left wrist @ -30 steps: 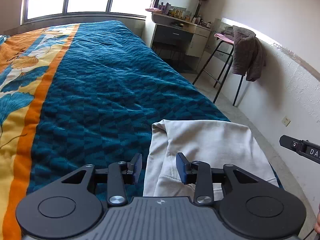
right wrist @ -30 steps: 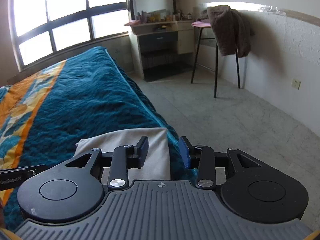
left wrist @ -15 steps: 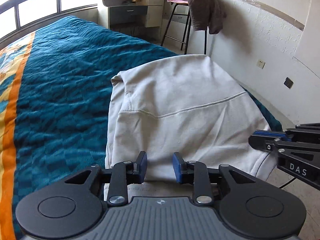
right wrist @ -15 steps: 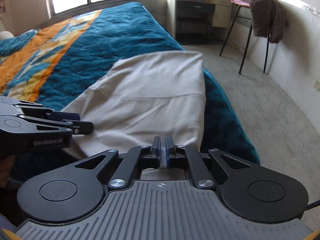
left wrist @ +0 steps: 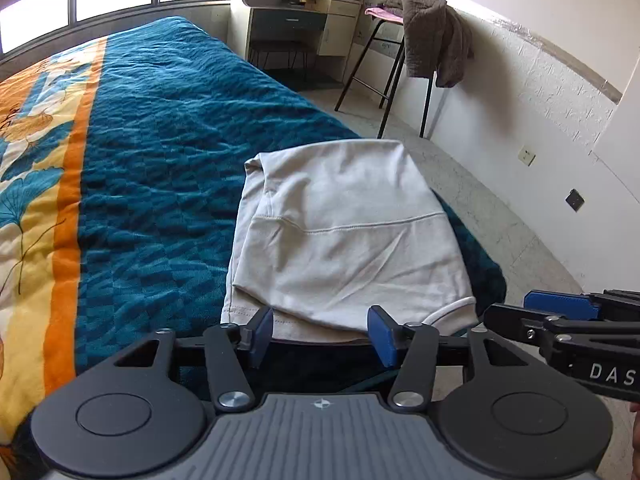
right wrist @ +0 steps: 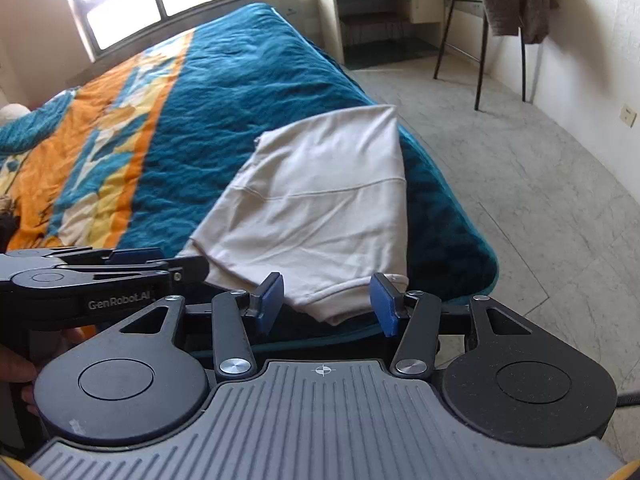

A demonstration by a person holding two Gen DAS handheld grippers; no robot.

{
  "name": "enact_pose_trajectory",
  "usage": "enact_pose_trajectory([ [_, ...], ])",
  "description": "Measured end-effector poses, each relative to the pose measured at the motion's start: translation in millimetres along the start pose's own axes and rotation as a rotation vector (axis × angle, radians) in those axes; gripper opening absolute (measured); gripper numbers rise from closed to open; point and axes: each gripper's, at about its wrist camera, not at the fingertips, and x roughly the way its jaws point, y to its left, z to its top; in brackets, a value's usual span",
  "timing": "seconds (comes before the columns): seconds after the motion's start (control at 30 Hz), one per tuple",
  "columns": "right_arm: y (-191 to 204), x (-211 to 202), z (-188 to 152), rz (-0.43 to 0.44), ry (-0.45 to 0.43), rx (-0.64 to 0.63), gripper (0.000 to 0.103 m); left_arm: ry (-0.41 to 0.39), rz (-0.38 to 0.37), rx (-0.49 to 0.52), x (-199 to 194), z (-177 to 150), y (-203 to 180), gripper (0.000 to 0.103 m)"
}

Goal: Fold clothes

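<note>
A folded off-white sweatshirt [left wrist: 344, 236] lies at the near right corner of the bed; it also shows in the right wrist view [right wrist: 320, 208]. My left gripper [left wrist: 322, 336] is open and empty, just short of the garment's near edge. My right gripper [right wrist: 326, 304] is open and empty, at the garment's near right corner, where a ribbed hem [right wrist: 352, 300] hangs over the bed edge. The right gripper shows at the right of the left wrist view [left wrist: 560, 312]. The left gripper shows at the left of the right wrist view [right wrist: 132, 264].
The bed has a teal blanket [left wrist: 168, 152] with an orange and yellow floral band [left wrist: 36, 184] on the left. A stool with a brown jacket [left wrist: 436, 36] stands by the white wall. A dresser [left wrist: 300, 20] stands under the window. Marble floor [right wrist: 540, 200] runs along the bed's right side.
Both grippers have opened and let go of the sweatshirt. The right gripper was shut on the cloth half a second ago. Both have pulled back from the garment, which now lies folded over.
</note>
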Motion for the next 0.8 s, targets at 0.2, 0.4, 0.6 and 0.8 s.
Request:
enact_pose_trajectory([
  [0.2, 22.0, -50.2, 16.4, -0.05, -0.02, -0.107, 0.068, -0.072, 0.016, 0.011, -38.9, 5.4, -15.8, 0.078],
  [0.4, 32.5, -65.8, 18.1, -0.106, -0.019, -0.131, 0.07, -0.079, 0.016, 0.0, -41.4, 2.6, -14.2, 0.08],
  [0.6, 38.3, -60.8, 12.4, -0.129, -0.026, -0.135, 0.07, -0.087, 0.029, 0.009, -38.5, -1.6, -10.9, 0.079],
  [0.8, 34.6, -53.3, 7.0, -0.139, -0.018, -0.127, 0.07, -0.077, 0.039, 0.031, -32.1, -3.2, -14.5, 0.079],
])
